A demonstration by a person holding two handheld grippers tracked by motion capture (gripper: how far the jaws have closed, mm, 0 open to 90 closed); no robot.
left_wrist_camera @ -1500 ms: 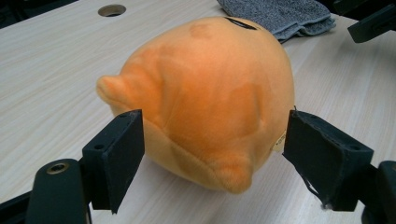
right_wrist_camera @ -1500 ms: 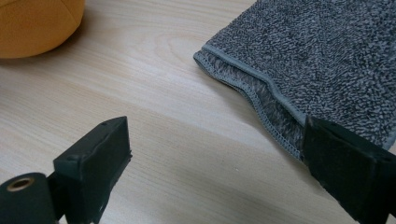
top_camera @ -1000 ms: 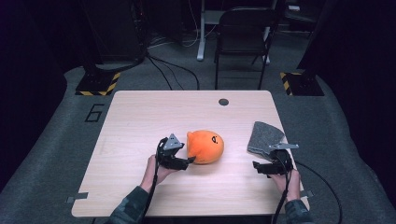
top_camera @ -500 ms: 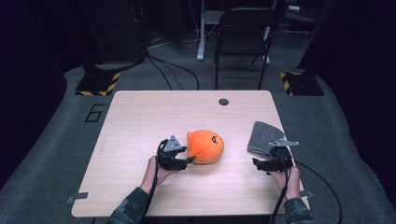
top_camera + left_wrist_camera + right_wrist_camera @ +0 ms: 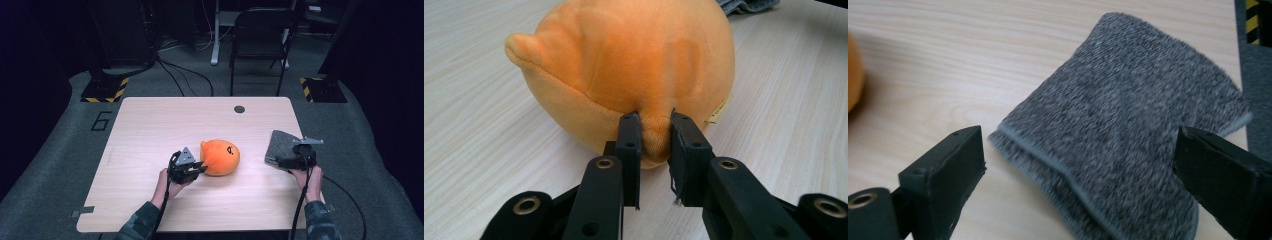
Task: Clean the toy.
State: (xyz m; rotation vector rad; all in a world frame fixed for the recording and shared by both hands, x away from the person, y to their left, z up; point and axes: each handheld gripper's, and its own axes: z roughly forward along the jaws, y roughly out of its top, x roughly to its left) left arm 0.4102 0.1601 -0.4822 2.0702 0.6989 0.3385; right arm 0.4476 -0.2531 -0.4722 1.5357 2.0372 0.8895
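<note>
Room: dark studio with a grey floor, a black chair [image 5: 260,40] beyond the far edge, and a pale wooden table [image 5: 150,130] in the middle.
High view, toy: orange plush toy [image 5: 220,157] lies near the middle of the table, nearer the person's side.
High view, left claw [image 5: 199,168]: at the toy's near-left flank, touching it; the hand [image 5: 167,181] is behind it.
High view, right claw [image 5: 277,162]: at the near edge of the grey knitted cloth [image 5: 285,145], which lies at the table's right side, well apart from the toy.
Left gripper view, grip: left claw [image 5: 655,135] has just been closing and now stands narrow, pinching a fold of the plush toy [image 5: 624,65] at its lower seam, with fabric bulging between the pads.
Left gripper view, step: the pinch on the toy looks made; a lift or drag should come next, kept slow, since only a small fold is held.
Right gripper view, grip: right claw [image 5: 1088,165] stands wide, holding nothing, its jaws on either side of the grey knitted cloth [image 5: 1128,115].
Right gripper view, next: it needs to drop onto the cloth's edge and close.
Hard to tell: the small dark mark on the toy's top is too small to read; the picture does not settle whether the right jaws touch the cloth; the cloth's near corner is cut off by the frame.
</note>
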